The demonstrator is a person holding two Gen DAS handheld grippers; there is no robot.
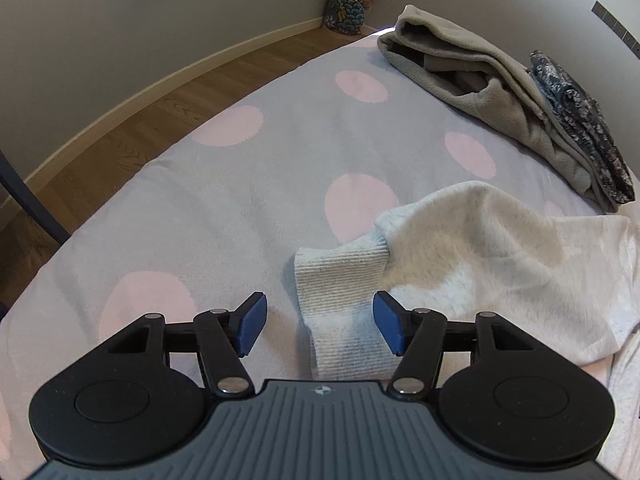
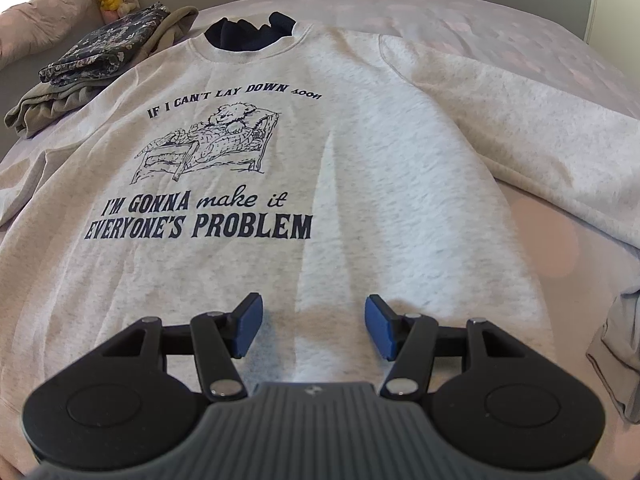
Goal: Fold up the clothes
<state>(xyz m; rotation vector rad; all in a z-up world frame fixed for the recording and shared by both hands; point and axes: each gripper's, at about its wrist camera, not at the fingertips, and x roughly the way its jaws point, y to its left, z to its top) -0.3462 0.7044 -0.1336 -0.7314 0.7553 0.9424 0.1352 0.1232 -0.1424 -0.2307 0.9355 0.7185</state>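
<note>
A light grey sweatshirt (image 2: 360, 184) with a dark blue print lies face up and flat on the bed, neck at the far end. My right gripper (image 2: 314, 326) is open over its lower hem area, holding nothing. One sleeve (image 2: 520, 120) lies spread out to the right. In the left wrist view the other sleeve (image 1: 480, 248) lies bunched on the bed, its ribbed cuff (image 1: 340, 296) between the blue pads of my open left gripper (image 1: 320, 326). The pads stand apart on either side of the cuff.
A folded pile of a beige garment (image 1: 480, 80) and a dark patterned one (image 1: 580, 128) sits on the grey, pink-dotted bedcover (image 1: 240, 200); it also shows in the right wrist view (image 2: 100, 56). A dark garment (image 2: 248, 32) lies at the sweatshirt's neck. Wood floor (image 1: 140, 112) lies left of the bed.
</note>
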